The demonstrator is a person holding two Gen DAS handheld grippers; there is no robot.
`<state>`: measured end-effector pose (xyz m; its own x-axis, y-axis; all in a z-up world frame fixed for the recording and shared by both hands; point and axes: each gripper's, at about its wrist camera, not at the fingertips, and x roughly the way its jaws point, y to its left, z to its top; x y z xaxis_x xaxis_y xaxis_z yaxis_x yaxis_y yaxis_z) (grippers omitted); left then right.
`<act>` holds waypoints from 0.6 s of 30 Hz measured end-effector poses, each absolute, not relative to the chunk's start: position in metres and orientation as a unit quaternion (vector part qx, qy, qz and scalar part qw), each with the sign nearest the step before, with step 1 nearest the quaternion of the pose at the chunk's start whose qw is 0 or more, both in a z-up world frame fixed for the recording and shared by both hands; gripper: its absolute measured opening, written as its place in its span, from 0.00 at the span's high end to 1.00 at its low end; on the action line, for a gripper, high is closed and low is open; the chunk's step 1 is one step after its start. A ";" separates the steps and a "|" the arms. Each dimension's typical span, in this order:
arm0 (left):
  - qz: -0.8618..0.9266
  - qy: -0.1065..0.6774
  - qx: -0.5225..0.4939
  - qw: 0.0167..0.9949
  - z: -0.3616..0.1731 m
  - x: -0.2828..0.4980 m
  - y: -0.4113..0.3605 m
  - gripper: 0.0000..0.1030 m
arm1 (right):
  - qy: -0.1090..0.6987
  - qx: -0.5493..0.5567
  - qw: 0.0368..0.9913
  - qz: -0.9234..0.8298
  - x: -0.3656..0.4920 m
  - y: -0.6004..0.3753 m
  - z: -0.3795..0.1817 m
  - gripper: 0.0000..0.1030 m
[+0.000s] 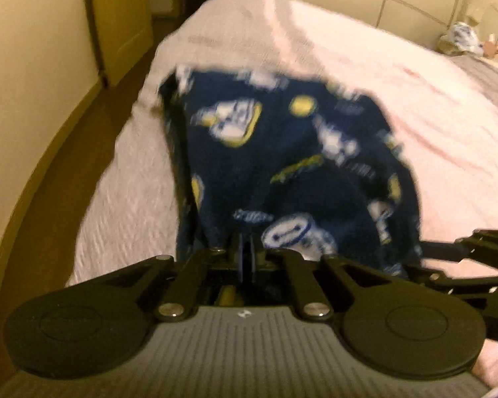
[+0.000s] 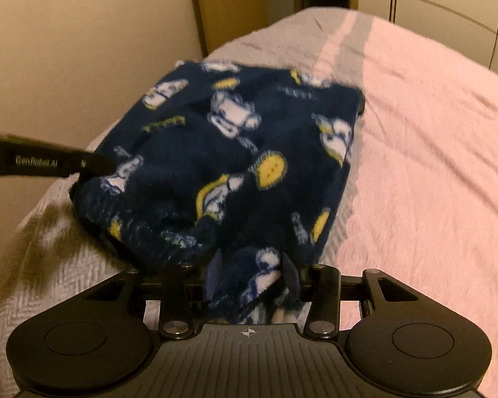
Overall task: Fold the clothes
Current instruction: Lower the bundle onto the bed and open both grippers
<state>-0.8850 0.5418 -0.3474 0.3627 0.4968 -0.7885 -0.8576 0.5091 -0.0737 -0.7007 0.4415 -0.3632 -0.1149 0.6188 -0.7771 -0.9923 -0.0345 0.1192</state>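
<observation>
Mid-fold: navy printed fleece garment (image 2: pixel 235 165) on pink bedspread (image 2: pixel 431 165). Left gripper (image 1: pixel 247 248) clenched on thin hem; right gripper (image 2: pixel 250 275) grasping thick bunch. Next: carry edge toward 12 o'clock, lay flat.

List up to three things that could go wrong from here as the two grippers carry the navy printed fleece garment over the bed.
1. The left gripper pinches only a thin edge of the garment, so the fleece may slip out.
2. The right gripper clamps a thick bunch; layers may shift and spoil the fold.
3. The garment hangs near the edge of the bed and could slide towards the floor if dropped.
</observation>
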 end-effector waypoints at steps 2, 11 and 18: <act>0.438 0.366 -0.239 0.785 -0.360 -0.884 0.541 0.94 | 0.331 -0.286 0.601 0.669 -0.705 0.445 -0.368 0.57; 0.472 0.416 -0.265 0.730 -0.295 -0.874 0.539 0.86 | 0.442 -0.282 0.590 0.614 -0.675 0.463 -0.311 0.57; 0.467 0.449 -0.268 0.713 -0.239 -0.865 0.516 0.74 | 0.486 -0.301 0.581 0.579 -0.662 0.445 -0.256 0.56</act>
<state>-0.8647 0.5160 -0.2393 0.1596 0.4246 -0.8912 -0.9069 0.4198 0.0376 -0.6624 0.4453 -0.2558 -0.1432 0.3811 -0.9134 -0.9657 0.1482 0.2132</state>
